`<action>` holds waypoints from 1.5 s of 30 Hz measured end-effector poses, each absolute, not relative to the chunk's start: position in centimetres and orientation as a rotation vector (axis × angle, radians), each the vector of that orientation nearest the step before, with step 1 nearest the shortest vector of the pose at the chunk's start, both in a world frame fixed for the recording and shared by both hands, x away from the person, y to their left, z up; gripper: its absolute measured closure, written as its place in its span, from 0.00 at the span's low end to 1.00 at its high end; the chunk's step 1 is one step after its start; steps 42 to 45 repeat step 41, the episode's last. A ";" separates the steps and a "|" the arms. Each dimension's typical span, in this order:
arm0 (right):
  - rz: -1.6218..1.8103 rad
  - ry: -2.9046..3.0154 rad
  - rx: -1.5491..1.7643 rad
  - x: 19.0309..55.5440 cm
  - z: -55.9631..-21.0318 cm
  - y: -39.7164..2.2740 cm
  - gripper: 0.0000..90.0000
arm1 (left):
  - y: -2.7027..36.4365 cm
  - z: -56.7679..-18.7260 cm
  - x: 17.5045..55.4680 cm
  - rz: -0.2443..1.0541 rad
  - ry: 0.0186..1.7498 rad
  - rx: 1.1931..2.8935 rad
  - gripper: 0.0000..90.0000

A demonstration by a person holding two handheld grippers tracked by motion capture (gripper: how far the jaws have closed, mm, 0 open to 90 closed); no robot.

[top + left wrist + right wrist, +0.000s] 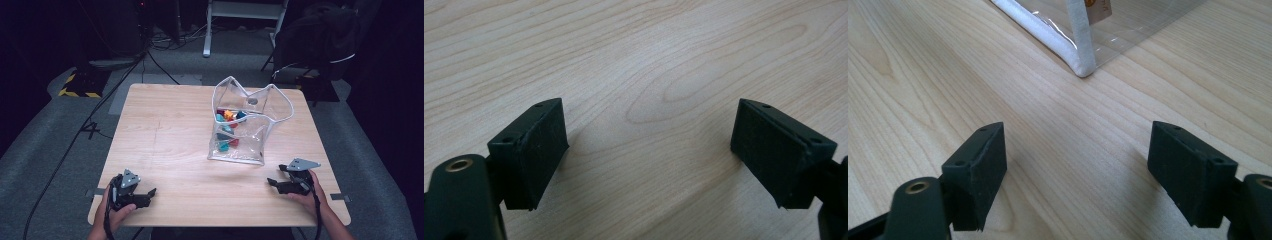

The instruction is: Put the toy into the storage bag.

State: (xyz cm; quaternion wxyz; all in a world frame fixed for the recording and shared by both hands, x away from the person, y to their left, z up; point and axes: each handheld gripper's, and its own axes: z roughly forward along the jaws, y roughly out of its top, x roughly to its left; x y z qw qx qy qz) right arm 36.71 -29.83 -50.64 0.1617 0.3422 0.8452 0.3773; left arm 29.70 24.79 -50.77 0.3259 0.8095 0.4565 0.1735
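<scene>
a dim room with grey carpet (40, 145), cables (95, 107) on the floor, and a dark chair (320, 40) behind the wooden table (165, 130).

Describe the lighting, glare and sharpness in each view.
High view: lit table, dark surroundings, glare on the clear bag. Left gripper view: sharp wood grain, soft shadows beside the left gripper. Right gripper view: bag corner slightly soft, sheen on its plastic.

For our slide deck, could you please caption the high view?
Clear plastic pouch of colourful small pieces on wooden table, both open grippers resting nearby.
</scene>
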 end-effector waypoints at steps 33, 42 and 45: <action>1.075 2.411 0.971 36.4 -50.6 -29.8 0.26 | 24.7 -50.8 30.1 0.453 1.196 2.122 0.15; 1.073 2.408 0.969 36.4 -50.6 -29.8 0.26 | 24.7 -50.8 30.1 0.453 1.197 2.124 0.15; 1.073 2.408 0.969 36.4 -50.6 -29.8 0.26 | 24.7 -50.8 30.1 0.453 1.197 2.124 0.15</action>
